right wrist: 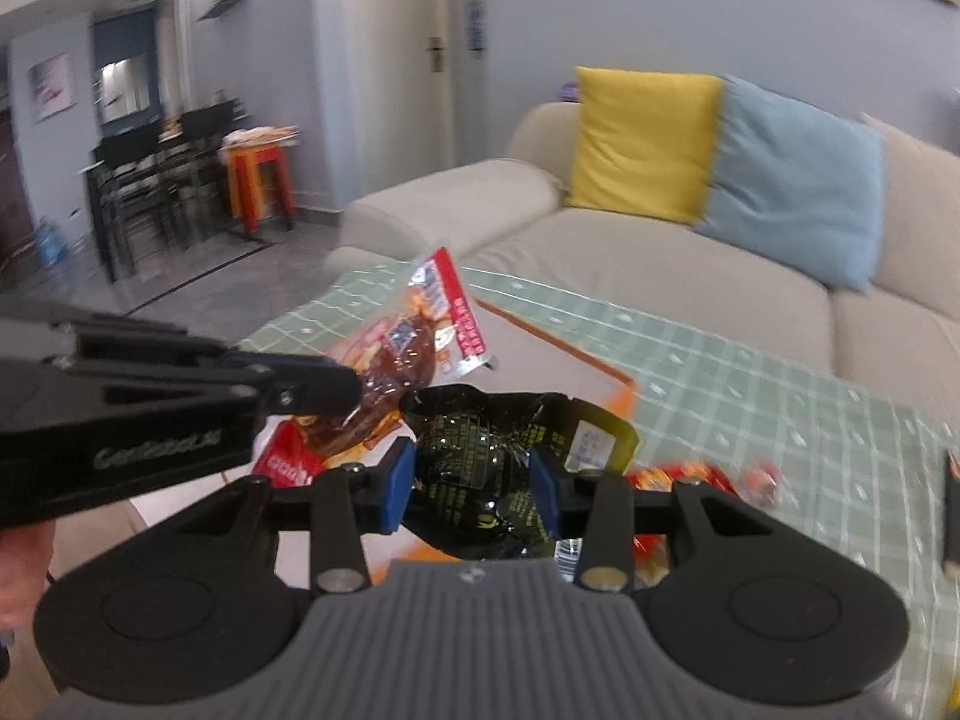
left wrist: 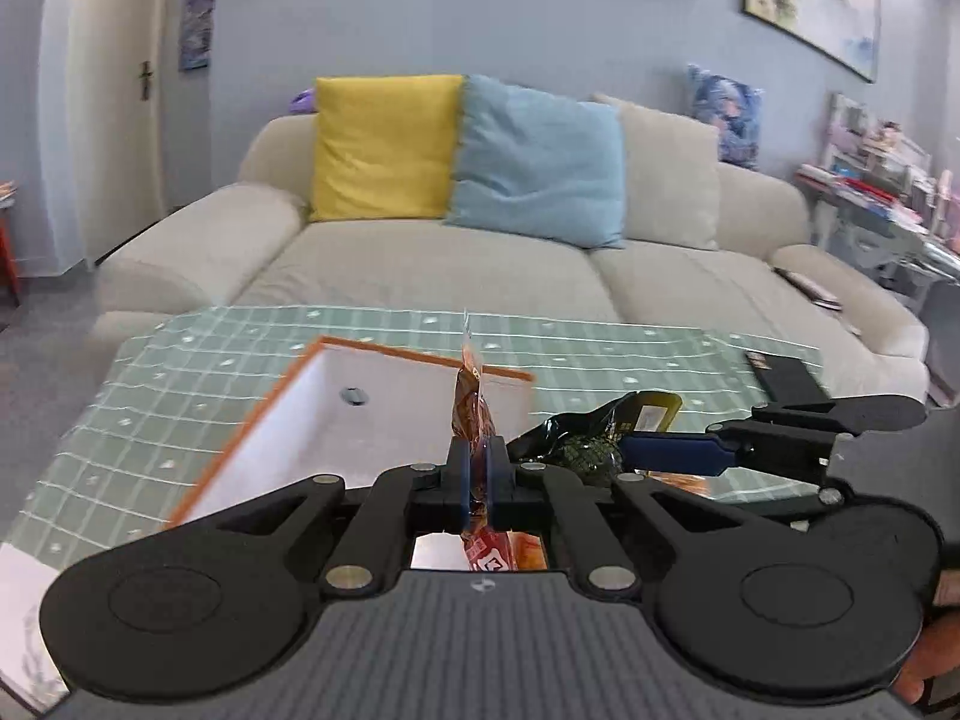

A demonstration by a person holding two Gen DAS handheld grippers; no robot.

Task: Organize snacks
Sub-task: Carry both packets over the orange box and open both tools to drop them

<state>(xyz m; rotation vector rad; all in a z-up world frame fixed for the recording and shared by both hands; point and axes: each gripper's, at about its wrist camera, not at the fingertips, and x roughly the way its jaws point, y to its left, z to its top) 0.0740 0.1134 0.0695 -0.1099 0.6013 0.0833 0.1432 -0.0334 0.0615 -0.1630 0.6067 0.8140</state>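
Open green checked tablecloth (left wrist: 600, 354) stretches ahead toward the sofa (left wrist: 480, 264), with room past the box's far rim. I've got the white orange-rimmed box (left wrist: 360, 420) just below my left gripper (left wrist: 478, 468), and its floor looks bare from here. Left jaws pinched tight on the reddish snack packet (left wrist: 471, 408), long axis upright, sealed edge pointing up. Right gripper (right wrist: 474, 483) sits half-open, blue pads against a crumpled black snack bag (right wrist: 480, 468), over more red packets (right wrist: 684, 477) on the cloth.
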